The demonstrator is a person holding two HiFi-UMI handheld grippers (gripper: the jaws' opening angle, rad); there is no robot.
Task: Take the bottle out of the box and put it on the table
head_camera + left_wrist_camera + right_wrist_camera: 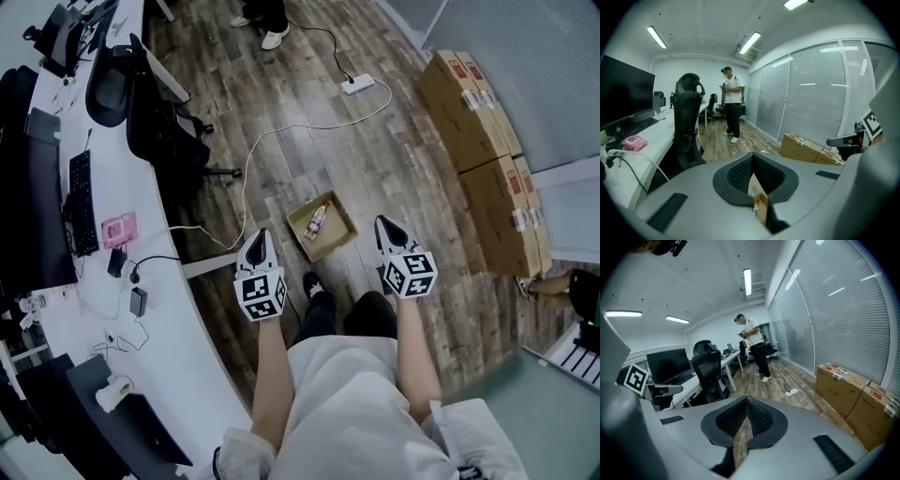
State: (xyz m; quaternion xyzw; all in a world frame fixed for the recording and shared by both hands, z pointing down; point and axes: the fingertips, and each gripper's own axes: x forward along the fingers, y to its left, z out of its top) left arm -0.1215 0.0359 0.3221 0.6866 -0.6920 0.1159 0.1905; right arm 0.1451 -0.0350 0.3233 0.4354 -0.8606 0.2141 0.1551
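The person's bare arms (273, 375) reach forward side by side. The left gripper (260, 236) and right gripper (384, 225) tilt slightly down, jaws closed on nothing.

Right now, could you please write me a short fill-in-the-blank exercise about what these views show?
The bottle lies inside the open cardboard box, which stands on the wooden ____.
The left gripper and right gripper both have their fingers ____.
Beside the white desk stands a black office ____.
Missing words: floor; shut; chair.
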